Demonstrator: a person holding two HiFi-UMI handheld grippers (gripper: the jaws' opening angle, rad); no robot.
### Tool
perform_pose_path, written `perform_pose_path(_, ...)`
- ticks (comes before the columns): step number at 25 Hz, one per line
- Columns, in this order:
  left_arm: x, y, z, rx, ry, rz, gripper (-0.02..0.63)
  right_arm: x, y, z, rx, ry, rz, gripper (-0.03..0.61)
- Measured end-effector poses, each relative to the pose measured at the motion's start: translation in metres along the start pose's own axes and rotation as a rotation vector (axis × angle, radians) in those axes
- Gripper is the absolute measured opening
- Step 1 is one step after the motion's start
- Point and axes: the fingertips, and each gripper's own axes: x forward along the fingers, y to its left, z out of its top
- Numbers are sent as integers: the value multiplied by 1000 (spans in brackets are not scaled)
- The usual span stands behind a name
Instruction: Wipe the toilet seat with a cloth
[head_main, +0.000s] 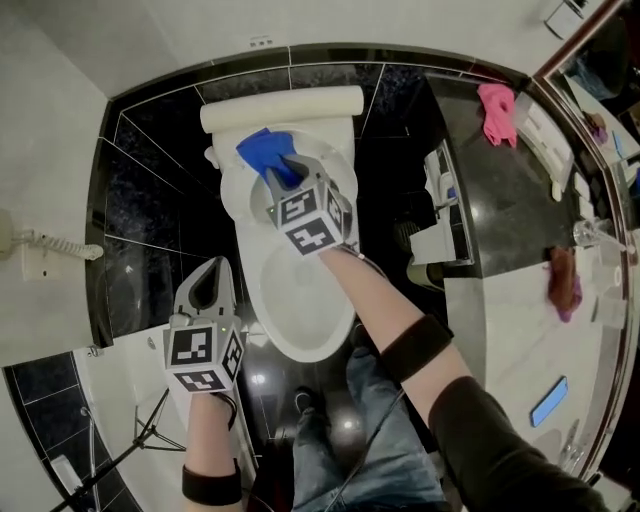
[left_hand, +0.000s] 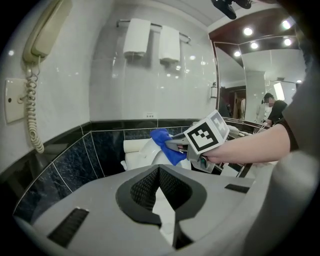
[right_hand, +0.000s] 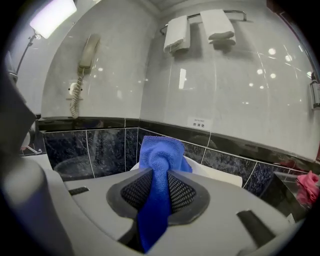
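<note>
Nearest me, low on the left of the head view, the left hand-held gripper (head_main: 208, 283) is pressed together on nothing, beside the bowl and clear of it. So nothing steadies the seat (head_main: 255, 300), and I'd guess a hard swipe could shift it on its hinges.

Further in, at the upper middle of that view, the right hand-held gripper (head_main: 283, 172) pinches the cloth (head_main: 262, 150) over the back of the toilet. I can't tell whether the cloth touches the porcelain yet. It is held by a narrow bunched neck, with a fat fold ahead of the jaws and a tail hanging below. Dragged over the rim, it might pull free, or the tail could dip into the bowl. If the fold is pressed too flat, the hard jaw tips may scrape the glaze.

The cloth is blue, plush and soft. The jaw pads look like black ribbed rubber set in smooth grey plastic. The seat is a glossy white oval.

Beyond it are dark marbled tiles, and a pink rag (head_main: 497, 112) lies on the shiny black table (head_main: 500, 210) at the upper right.
</note>
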Motion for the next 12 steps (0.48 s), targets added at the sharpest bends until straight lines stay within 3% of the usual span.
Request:
perform_pose_path(6,19,5,-10,-3,25,7,0,43,-10,-10,-14,16,-30,112)
perform_pose_path(12,38,3,-15,-16,41,5,0,49,-13,-17,-49,14,-27,112)
